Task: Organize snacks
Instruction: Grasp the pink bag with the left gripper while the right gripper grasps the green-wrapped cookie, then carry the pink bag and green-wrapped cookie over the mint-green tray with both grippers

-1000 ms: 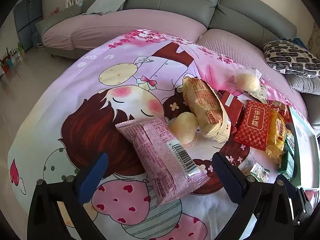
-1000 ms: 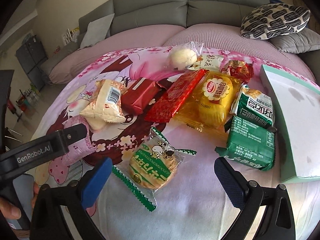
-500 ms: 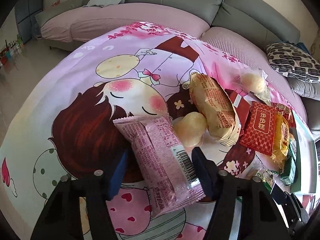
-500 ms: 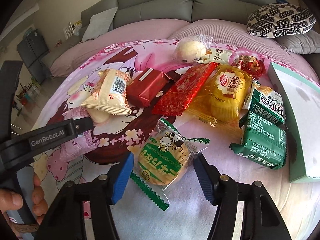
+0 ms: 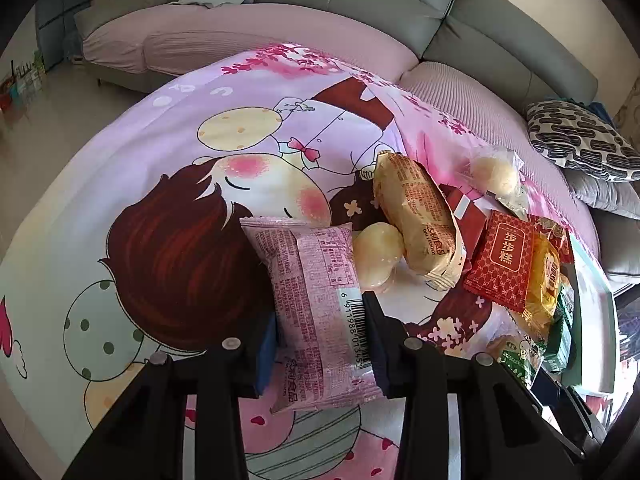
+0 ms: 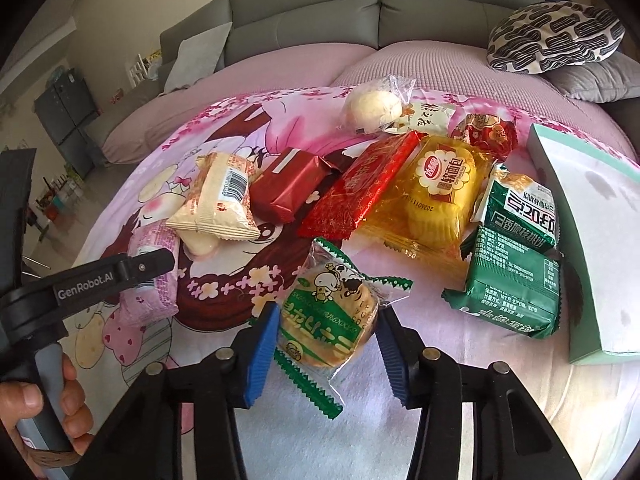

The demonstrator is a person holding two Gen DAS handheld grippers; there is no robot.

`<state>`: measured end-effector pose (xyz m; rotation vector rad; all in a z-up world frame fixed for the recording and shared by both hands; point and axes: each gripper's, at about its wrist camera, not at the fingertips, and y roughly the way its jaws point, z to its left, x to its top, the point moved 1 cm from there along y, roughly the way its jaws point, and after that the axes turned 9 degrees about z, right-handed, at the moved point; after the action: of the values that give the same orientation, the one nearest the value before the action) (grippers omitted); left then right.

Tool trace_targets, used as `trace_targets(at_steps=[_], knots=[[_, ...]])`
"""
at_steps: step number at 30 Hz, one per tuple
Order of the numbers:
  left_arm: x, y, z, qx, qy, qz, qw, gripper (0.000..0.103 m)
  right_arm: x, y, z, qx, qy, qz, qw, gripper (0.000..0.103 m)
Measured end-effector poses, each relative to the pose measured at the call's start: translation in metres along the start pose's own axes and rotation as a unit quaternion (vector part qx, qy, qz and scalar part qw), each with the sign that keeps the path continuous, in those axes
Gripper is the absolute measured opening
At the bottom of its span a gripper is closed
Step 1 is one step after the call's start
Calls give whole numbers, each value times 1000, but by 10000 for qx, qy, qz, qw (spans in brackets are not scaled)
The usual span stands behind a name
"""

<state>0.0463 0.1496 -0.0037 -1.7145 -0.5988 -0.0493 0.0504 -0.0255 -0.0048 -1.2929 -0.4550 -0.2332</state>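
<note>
My left gripper (image 5: 320, 340) is shut on a pink snack packet (image 5: 316, 300) that lies on the cartoon-print cloth (image 5: 180, 168); both pads press its sides. The same packet shows in the right wrist view (image 6: 152, 276), with the left gripper (image 6: 140, 268) over it. My right gripper (image 6: 326, 340) has closed on a green-edged clear packet of biscuits (image 6: 328, 312); both pads touch its sides. Several other snacks lie in a pile: a cream bread packet (image 6: 218, 200), a dark red pack (image 6: 292, 188), a red flat pack (image 6: 360, 188), a yellow cake pack (image 6: 436, 192) and two green packs (image 6: 512, 264).
A mint-green box (image 6: 588, 240) stands at the right edge of the cloth. A wrapped round bun (image 6: 374, 108) lies at the back of the pile. A grey sofa (image 6: 360, 12) with a patterned cushion (image 6: 556, 32) curves behind.
Both grippers went from wide open to closed: the left on the pink packet, the right on the green-edged biscuit packet. Both moved slightly forward over their packets.
</note>
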Motion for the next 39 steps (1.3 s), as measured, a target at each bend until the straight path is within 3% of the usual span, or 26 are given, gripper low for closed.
trace_targets(at_steps=[11,18,28,39], knots=[[-2,-39,-2,-39,-98,-340,9994,41,5,-37,-3,168,20,-570,9982,51],[3,-67,-23,-109,47,-661,9977,41,8,-53,-17,144,208,-793,9965,51],[6,-71,-106,-497,830,-680,9930,41,10,-89,-84,-190,889,-1253,9879,51],[-12,-55,-212,-1056,1782,-470,9772,41,-13,-127,-189,-892,1971,-1607,9630,51]])
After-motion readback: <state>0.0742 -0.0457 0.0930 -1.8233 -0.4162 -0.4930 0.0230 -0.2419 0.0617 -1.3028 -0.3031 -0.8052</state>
